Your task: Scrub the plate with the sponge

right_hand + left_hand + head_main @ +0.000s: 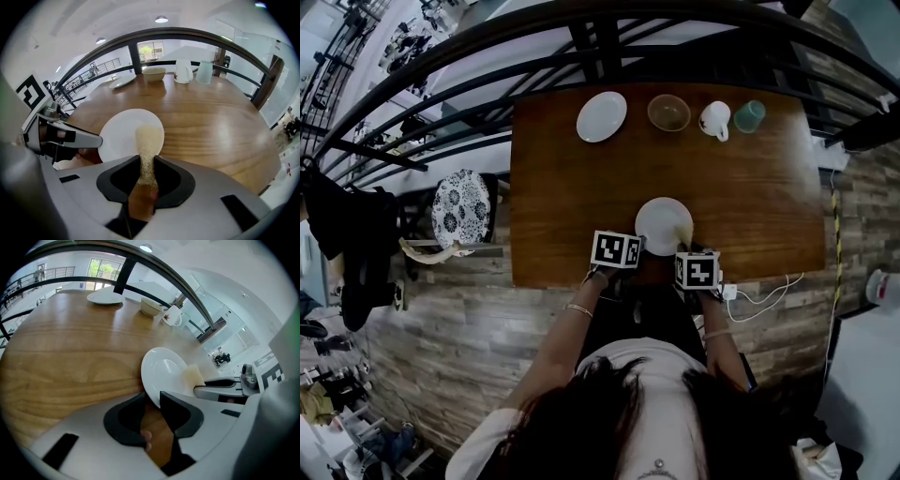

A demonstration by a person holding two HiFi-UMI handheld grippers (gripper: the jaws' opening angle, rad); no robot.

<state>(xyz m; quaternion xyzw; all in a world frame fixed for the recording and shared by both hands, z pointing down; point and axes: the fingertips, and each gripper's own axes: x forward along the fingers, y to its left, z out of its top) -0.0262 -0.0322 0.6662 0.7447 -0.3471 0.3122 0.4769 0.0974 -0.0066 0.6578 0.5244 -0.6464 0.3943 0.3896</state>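
The left tongs [151, 399] are clamped on the near rim of the round white ceramic plate [165, 371], which sits on the brown wooden worktop [70, 362] just ahead of them. The right tongs [147, 164] pinch a pale yellow foam sponge [149, 138], its far end on the plate.

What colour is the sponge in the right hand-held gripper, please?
Pale yellowish beige; the sponge shows best in the right gripper view.
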